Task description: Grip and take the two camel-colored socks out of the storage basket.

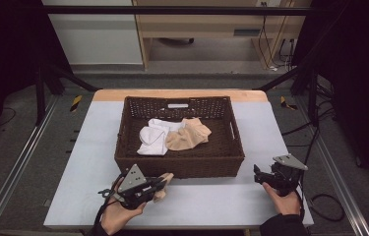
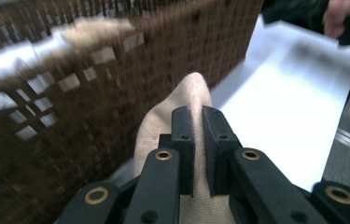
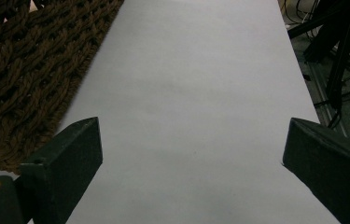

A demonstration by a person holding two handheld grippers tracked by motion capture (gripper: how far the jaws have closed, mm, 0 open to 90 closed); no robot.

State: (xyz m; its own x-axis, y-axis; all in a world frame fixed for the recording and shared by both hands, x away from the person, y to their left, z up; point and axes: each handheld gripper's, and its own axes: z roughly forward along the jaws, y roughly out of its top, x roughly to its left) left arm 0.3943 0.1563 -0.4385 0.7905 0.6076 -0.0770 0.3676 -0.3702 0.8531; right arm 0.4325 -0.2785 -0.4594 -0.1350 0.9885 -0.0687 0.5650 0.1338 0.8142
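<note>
The left gripper [image 2: 193, 116] has its jaws pinched nearly together on a beige sock [image 2: 182, 100], whose rounded end pokes out past their tips. Just beyond them rises the brown wicker basket [image 1: 179, 164] front wall, with open desk [image 1: 211, 201] to their right. The right gripper [image 3: 191, 140] has its jaws spread wide and holding nothing over bare desk, the basket's corner edge on their left, the desk's edge farther right.

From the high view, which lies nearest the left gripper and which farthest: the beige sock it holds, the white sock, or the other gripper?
1. Beige sock: pinched in the left gripper, in front of the basket.
2. White sock: inside the basket, left part.
3. Right gripper: far across the table, at the basket's right front corner.
</note>
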